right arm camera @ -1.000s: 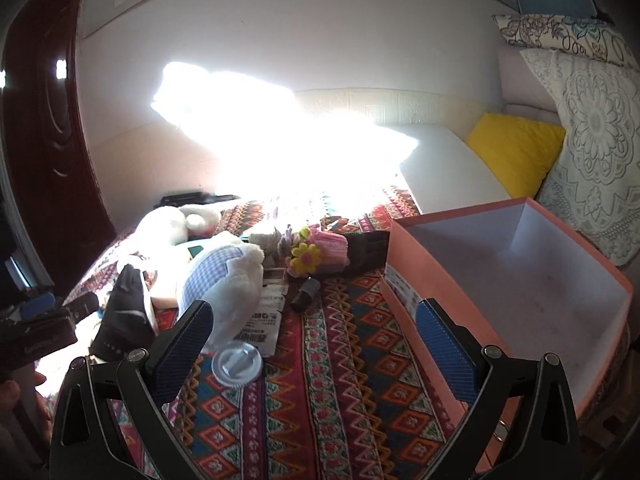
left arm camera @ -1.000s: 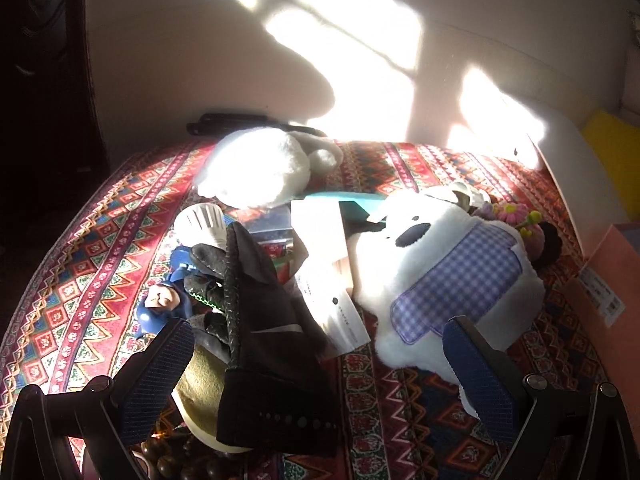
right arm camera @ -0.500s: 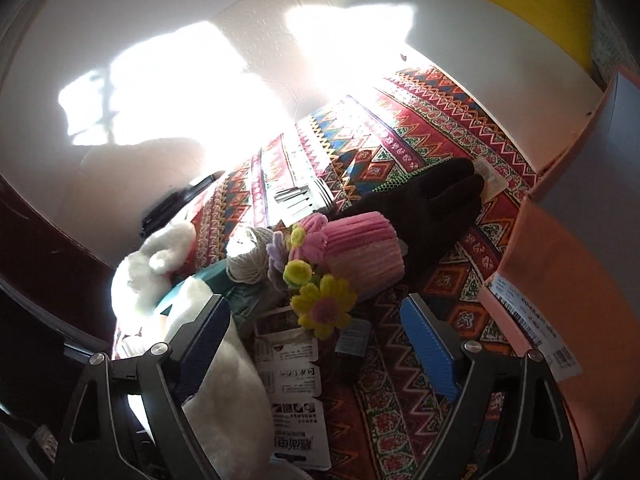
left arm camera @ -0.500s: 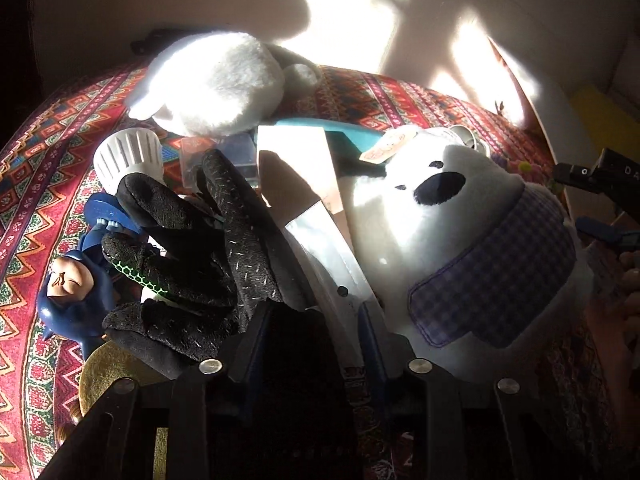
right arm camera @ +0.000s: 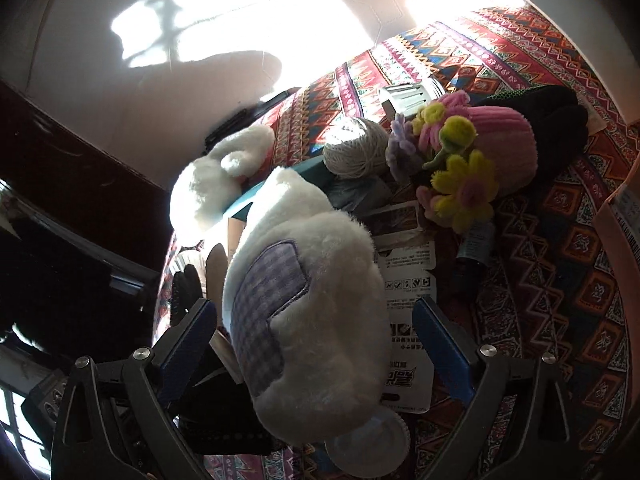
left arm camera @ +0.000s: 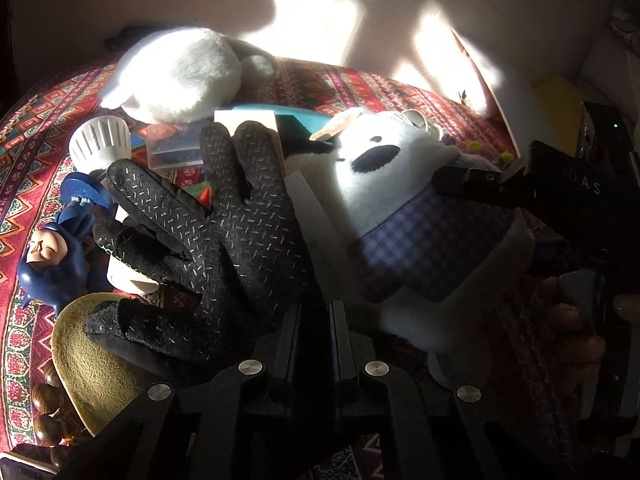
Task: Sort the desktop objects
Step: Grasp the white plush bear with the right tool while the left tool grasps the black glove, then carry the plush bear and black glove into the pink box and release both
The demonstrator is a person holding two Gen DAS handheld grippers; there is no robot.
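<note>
Before your left gripper [left arm camera: 314, 344], the glove [left arm camera: 208, 248] lies over a figurine [left arm camera: 52, 248] at its left and an insole [left arm camera: 92, 364] nearer you. Right of the glove lies the plush bear [left arm camera: 404, 216]; behind both, a second plush [left arm camera: 180, 72]. Right wrist view: the bear lies between your right gripper's [right arm camera: 316, 340] fingers, with a yarn ball [right arm camera: 354, 148] and flower bundle [right arm camera: 472, 160] behind it, all on the patterned cloth [right arm camera: 560, 248].
</note>
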